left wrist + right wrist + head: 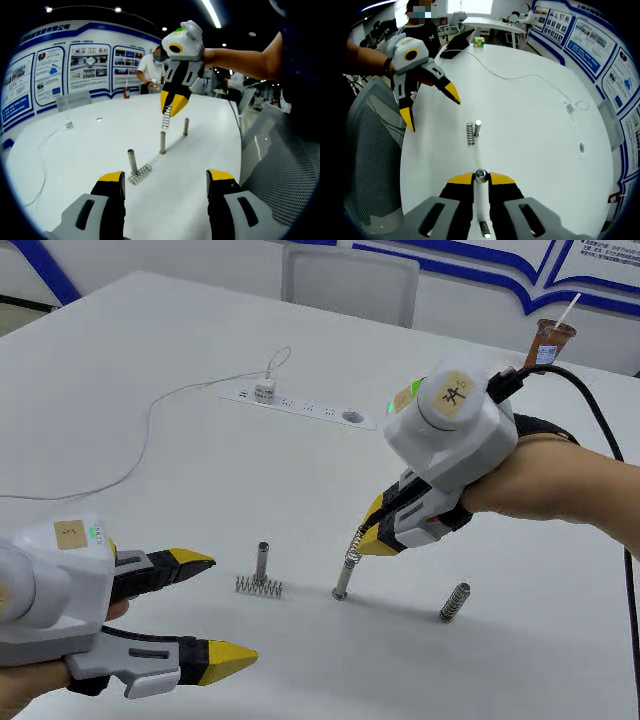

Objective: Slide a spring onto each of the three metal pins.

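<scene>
White tabletop [120, 370] fills most of the head view. Nearest, at lower left, the left gripper [215, 610] hovers with its jaws wide apart and nothing between them. Just past it, low centre, a bare pin [262, 560] stands upright, and a loose spring [259, 587] lies on its side against the base. Right of that stands the middle pin [343, 585]. Above it the right gripper [372, 538] pinches a second spring [354, 546] by its upper end, with the lower coils hanging at the pin's tip. I cannot tell whether the coils have caught the tip yet.

At lower right, a third pin [454, 602] seems already sleeved in a spring. To do this step well, bring the held spring's axis in line with the pin before lowering. Let go only once several coils are over the top, or it may buckle and flick off sideways. Far off, a power strip [300, 405] lies at upper centre and a cup [548, 340] stands at upper right.
</scene>
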Demonstrator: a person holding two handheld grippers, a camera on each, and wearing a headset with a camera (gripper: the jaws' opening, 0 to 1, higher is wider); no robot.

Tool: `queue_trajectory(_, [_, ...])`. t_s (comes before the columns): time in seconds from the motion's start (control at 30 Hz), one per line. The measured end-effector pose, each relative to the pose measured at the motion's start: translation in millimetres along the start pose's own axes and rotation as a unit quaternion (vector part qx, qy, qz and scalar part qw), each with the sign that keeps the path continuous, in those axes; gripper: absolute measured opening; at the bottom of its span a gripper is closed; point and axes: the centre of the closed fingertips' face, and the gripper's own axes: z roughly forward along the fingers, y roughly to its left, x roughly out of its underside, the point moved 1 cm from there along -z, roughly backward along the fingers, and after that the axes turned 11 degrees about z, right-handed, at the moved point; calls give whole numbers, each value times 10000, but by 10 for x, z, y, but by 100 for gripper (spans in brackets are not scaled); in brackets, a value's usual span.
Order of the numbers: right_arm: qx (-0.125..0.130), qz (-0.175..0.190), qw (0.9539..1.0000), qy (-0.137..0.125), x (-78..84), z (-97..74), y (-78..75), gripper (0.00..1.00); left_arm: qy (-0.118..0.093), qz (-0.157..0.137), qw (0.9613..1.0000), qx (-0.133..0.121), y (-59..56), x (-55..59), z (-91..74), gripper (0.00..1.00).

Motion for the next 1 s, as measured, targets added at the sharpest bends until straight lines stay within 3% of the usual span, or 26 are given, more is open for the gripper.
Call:
queue_trajectory(0.67, [-114, 70, 9998, 163, 64, 151, -83, 12, 37, -25, 10000, -20, 26, 16, -1, 67])
queue_trajectory(1.0, [-154, 160, 9994, 262, 150, 337, -97, 12, 72, -37, 10000, -13, 14, 38, 9, 67])
